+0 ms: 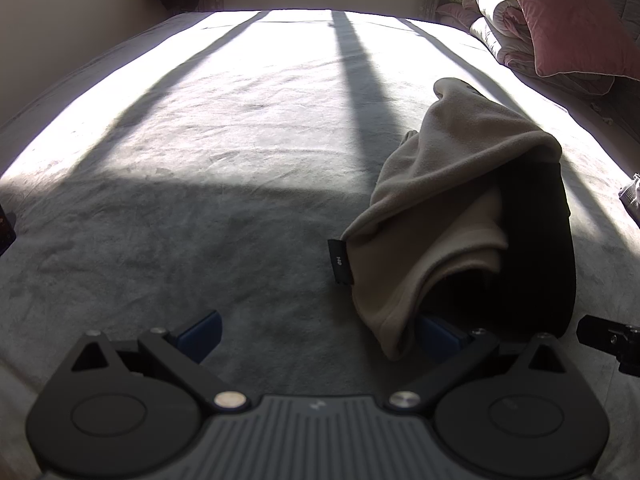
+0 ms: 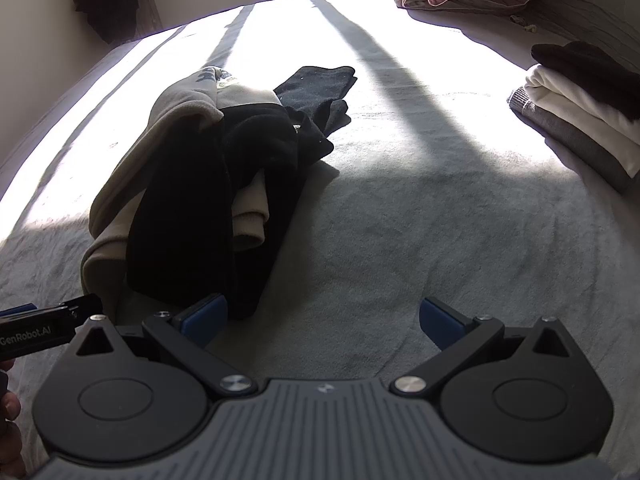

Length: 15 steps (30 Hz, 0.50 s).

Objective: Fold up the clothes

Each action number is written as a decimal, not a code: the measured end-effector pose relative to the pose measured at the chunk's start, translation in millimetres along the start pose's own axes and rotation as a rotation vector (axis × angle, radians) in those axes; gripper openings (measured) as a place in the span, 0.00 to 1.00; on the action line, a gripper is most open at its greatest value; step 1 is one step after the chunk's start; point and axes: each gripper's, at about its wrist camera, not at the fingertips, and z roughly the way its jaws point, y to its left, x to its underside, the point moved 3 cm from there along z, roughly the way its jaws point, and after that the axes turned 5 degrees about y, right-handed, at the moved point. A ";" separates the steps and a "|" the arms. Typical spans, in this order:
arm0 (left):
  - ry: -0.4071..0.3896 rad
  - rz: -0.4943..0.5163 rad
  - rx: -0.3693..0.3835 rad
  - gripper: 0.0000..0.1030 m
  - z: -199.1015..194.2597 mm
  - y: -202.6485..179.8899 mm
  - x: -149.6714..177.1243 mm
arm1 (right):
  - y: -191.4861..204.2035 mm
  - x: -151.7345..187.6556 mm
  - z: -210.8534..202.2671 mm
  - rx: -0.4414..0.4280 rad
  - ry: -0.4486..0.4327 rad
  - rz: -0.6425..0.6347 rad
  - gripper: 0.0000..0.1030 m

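A crumpled beige and black fleece garment lies in a heap on the grey bed cover. It also shows in the right wrist view, with a dark piece of clothing behind it. My left gripper is open low over the cover; its right finger sits partly under the garment's near hem. My right gripper is open and empty, just right of the heap, its left finger close to the black fabric.
A stack of folded clothes lies at the right of the bed. Pink pillows and rolled quilts sit at the far right. Strong sunlight with dark shadow bands crosses the cover. The other gripper's edge shows at right.
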 end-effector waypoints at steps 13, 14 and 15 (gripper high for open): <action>0.009 0.002 -0.005 1.00 1.3 0.9 0.2 | 0.4 -0.2 0.1 -0.001 0.002 0.001 1.00; 0.010 0.003 -0.005 1.00 1.4 1.1 0.3 | 0.7 -0.2 0.1 -0.002 0.003 0.001 1.00; 0.011 0.003 -0.006 1.00 1.4 1.2 0.4 | 0.9 -0.2 0.1 -0.002 0.002 0.001 1.00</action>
